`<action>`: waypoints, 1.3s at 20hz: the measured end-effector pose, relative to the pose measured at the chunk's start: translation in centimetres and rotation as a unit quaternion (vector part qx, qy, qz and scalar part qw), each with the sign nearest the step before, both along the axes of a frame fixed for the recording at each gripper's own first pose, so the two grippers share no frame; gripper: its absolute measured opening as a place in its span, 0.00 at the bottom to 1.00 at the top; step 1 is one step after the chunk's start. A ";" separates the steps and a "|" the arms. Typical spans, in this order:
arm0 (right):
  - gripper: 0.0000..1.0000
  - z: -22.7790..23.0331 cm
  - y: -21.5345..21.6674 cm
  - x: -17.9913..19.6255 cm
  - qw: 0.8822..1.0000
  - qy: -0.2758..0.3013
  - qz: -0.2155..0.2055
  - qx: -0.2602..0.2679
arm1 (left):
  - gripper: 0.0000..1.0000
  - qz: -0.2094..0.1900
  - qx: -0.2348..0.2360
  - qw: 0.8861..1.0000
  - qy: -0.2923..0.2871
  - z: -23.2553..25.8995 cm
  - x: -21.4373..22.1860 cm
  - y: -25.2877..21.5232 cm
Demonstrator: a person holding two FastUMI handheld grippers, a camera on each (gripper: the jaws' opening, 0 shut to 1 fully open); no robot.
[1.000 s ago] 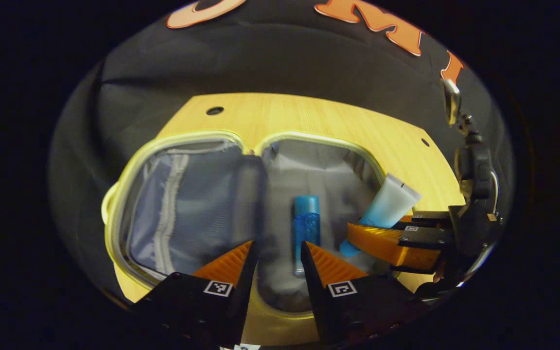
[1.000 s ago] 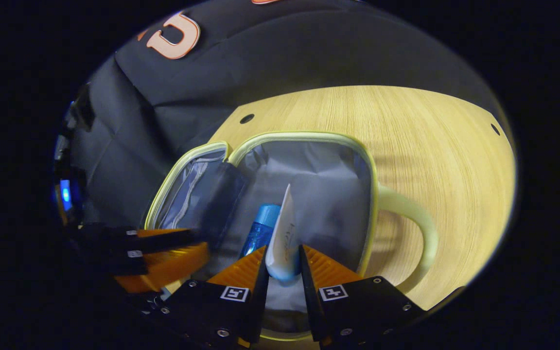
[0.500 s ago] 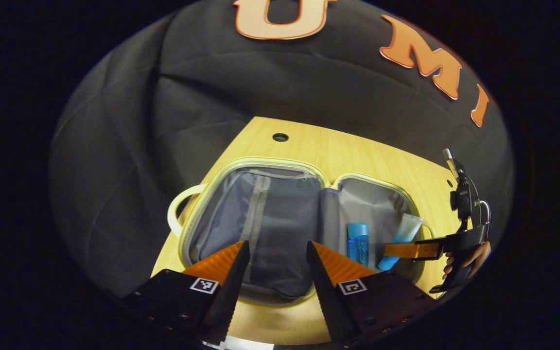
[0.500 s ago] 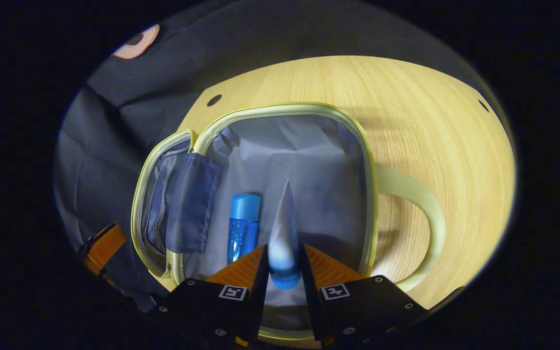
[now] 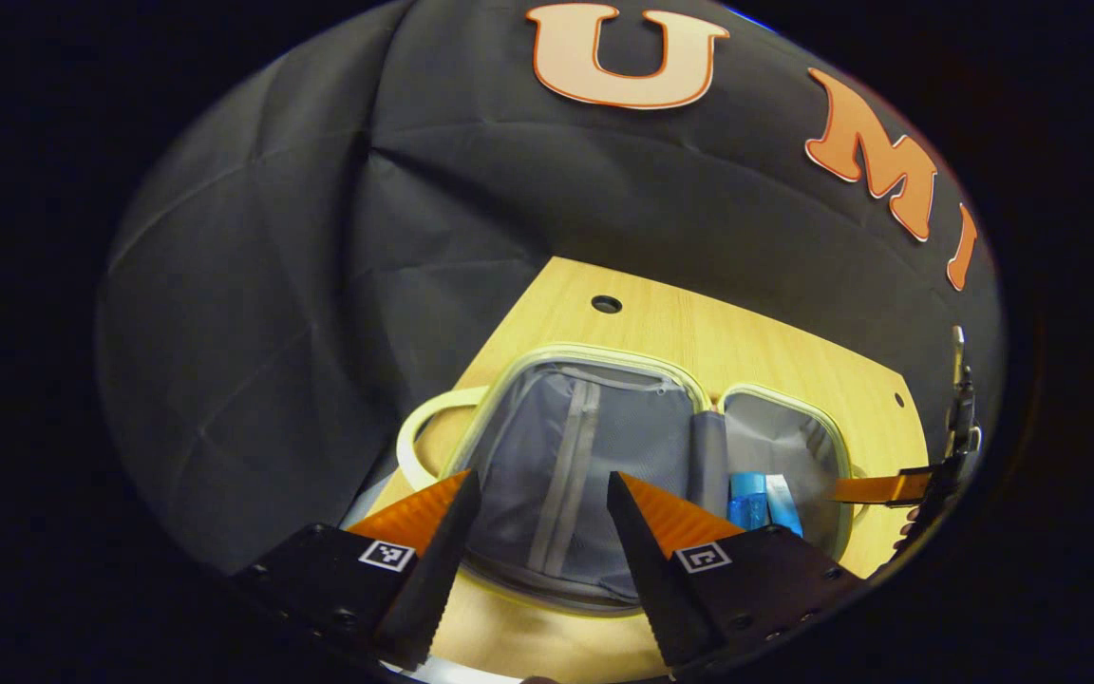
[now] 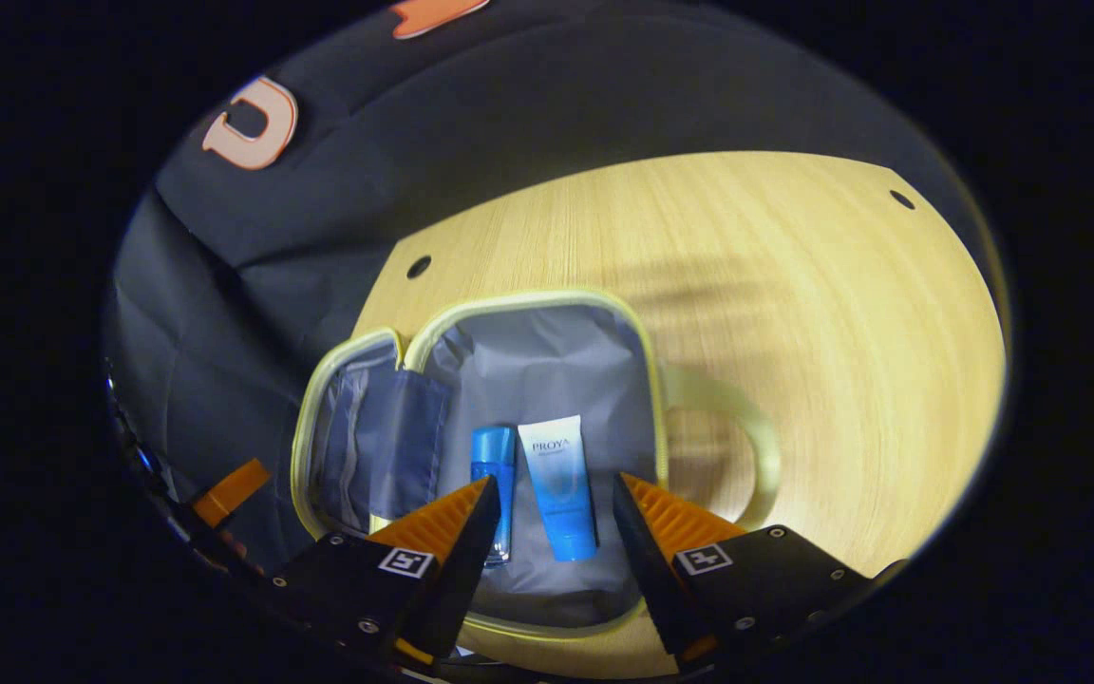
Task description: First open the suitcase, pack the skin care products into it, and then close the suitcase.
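Observation:
The small suitcase (image 6: 547, 313) lies open flat on the wooden table (image 6: 794, 313), pale yellow rim, grey lining. In its right half rest a blue bottle (image 6: 493, 465) and a white-and-blue tube (image 6: 558, 484), side by side. My right gripper (image 6: 547, 532) hovers open just above and short of them, holding nothing. In the left gripper view the suitcase (image 5: 594, 356) shows both halves, with the bottle (image 5: 747, 499) and the tube (image 5: 782, 502) in the right one. My left gripper (image 5: 536, 532) is open over the near edge of the mesh-pocket half. The other gripper (image 5: 875, 488) reaches in from the right.
The suitcase's handles stick out on each side: one loop (image 5: 424, 437) at the left, one (image 6: 746, 427) at the right. The table (image 5: 680, 323) has small round holes (image 5: 606, 304) near its far edge. Bare wood lies to the right of the suitcase in the right gripper view.
My right gripper let go of the tube, which now lies flat beside the bottle, and drew back and up. My left gripper pulled back and left, away from the bottle.

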State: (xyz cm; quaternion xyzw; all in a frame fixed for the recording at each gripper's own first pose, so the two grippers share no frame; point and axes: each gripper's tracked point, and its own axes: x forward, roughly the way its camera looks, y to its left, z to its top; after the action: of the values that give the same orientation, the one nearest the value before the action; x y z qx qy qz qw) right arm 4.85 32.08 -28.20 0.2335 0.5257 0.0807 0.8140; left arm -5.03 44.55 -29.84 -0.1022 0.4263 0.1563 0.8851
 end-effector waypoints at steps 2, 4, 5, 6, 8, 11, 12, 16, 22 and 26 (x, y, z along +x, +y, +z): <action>0.85 1.8 -1.7 0.3 0.999 -0.026 -0.028 -0.007 | 0.87 0.006 -0.005 1.000 -0.011 0.3 0.5 1.7; 0.86 3.8 -4.0 0.4 0.997 -0.053 -0.050 -0.021 | 0.87 0.017 -0.018 1.000 -0.014 0.1 0.7 3.6; 0.87 4.5 -4.9 0.2 0.996 -0.060 -0.053 -0.025 | 0.89 0.024 -0.025 0.999 -0.014 -0.2 0.9 4.7; 0.89 5.3 -5.3 -0.3 0.996 -0.062 -0.053 -0.029 | 0.88 0.033 -0.032 0.999 -0.012 -0.6 1.0 5.7; 0.93 6.6 -6.6 -0.4 0.995 -0.074 -0.055 -0.042 | 0.89 0.051 -0.053 0.997 -0.010 -1.3 1.1 7.6; 0.95 9.4 -7.9 0.1 0.990 -0.111 -0.064 -0.056 | 0.95 0.086 -0.096 0.992 -0.006 -2.7 1.2 10.3; 0.95 10.4 -8.1 0.2 0.988 -0.123 -0.068 -0.060 | 0.95 0.099 -0.114 0.988 -0.004 -3.5 1.1 10.8; 0.96 13.9 -9.0 0.4 0.983 -0.160 -0.070 -0.063 | 0.95 0.166 -0.203 0.965 -0.004 -5.9 0.9 12.0; 0.96 16.3 -11.6 0.3 0.975 -0.188 -0.086 -0.087 | 0.93 0.221 -0.280 0.934 0.008 -9.9 1.1 11.8; 0.96 16.8 -12.9 0.1 0.971 -0.199 -0.094 -0.094 | 0.60 0.235 -0.295 0.926 0.035 -11.9 0.8 12.0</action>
State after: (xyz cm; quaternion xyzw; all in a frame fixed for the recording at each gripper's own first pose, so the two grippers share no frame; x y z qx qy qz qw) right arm 5.00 19.16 -11.40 0.1838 0.3343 -0.0010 0.9244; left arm -4.27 56.51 -41.77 -0.4501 0.4474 0.2301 0.7378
